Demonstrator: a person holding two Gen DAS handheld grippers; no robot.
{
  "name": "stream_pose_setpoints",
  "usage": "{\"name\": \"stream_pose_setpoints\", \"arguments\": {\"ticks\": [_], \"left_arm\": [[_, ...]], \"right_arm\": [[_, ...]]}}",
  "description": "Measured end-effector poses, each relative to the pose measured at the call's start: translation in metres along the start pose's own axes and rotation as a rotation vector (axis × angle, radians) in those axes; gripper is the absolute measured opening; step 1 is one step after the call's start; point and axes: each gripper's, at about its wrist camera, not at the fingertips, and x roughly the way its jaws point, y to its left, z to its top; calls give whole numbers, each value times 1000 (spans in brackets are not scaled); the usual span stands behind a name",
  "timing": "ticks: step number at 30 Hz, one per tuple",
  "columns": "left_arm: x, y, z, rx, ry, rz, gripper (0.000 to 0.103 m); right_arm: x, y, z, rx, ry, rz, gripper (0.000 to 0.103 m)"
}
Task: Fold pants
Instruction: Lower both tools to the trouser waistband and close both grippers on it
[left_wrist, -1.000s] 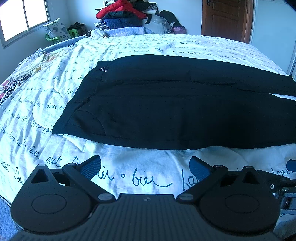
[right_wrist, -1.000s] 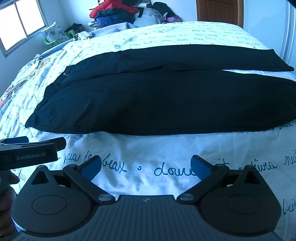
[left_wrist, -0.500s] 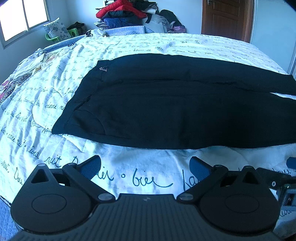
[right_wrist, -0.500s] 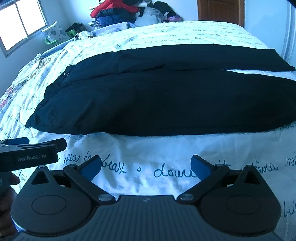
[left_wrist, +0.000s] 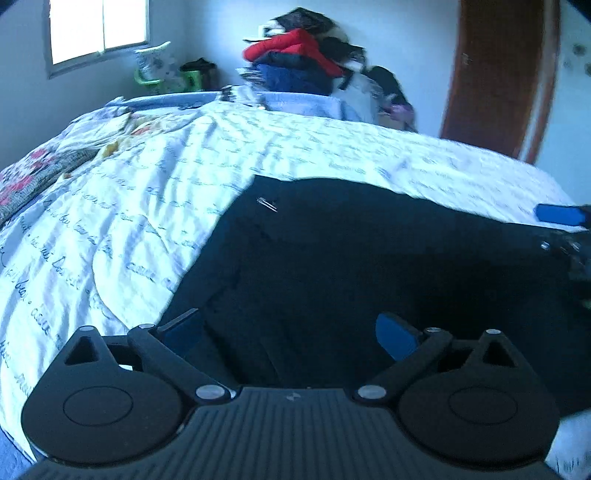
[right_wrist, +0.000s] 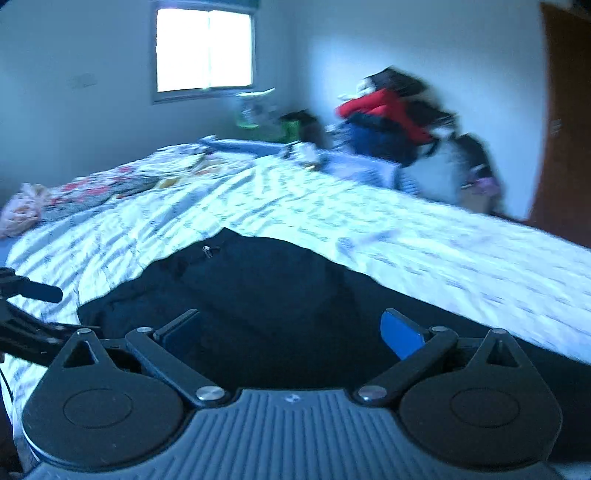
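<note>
Black pants (left_wrist: 369, 266) lie flat on a white bedspread with blue script (left_wrist: 147, 199); they also show in the right wrist view (right_wrist: 266, 295). My left gripper (left_wrist: 291, 334) is open and empty, low over the waist end of the pants. My right gripper (right_wrist: 293, 334) is open and empty, low over the pants further along. The right gripper shows at the right edge of the left wrist view (left_wrist: 561, 216). The left gripper shows at the left edge of the right wrist view (right_wrist: 26, 314). Both views are motion blurred.
A pile of clothes with a red jacket (left_wrist: 295, 55) stands beyond the bed's far side. A window (right_wrist: 205, 51) is at the back left and a brown door (left_wrist: 498, 74) at the right. Patterned bedding (right_wrist: 96, 188) lies at the far left.
Both grippers have moved forward from the bed's near edge and now hang low over the pants. Both stay open. The views have swung left.
</note>
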Motion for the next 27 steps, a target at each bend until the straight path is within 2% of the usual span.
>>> {"name": "stream_pose_setpoints", "arguments": {"ticks": [3,6,9,15,17,19,20,21,22,24,25,27], "left_arm": [[14,9,19,-25,9,50,100],[29,18,37,-42,28,88,100],[47,25,55,-56,41,114,101],[84,28,87,-68,80,136,101],[94,26,96,-64,82,142,101],[105,22,104,-58,84,153,101],[111,20,108,-55,84,153,101],[117,18,112,-53,87,153,101],[123,16,116,-56,93,153,101],[135,13,124,-92,100,129,101],[141,13,128,-125,100,110,101],[153,15,138,-217,101,46,101]], "right_arm": [[54,-28,26,32,54,36,103],[105,-54,43,46,83,57,103],[154,-78,55,113,143,116,102],[229,-82,67,55,214,185,101],[251,-78,66,22,252,193,88],[269,-74,63,-5,310,206,67],[272,-71,62,-32,317,211,63],[271,-67,61,-63,306,227,52],[268,-66,61,-75,301,249,35],[259,-59,59,-106,290,285,21],[252,-51,57,-165,274,268,14],[238,-34,52,-273,254,237,10]]}}
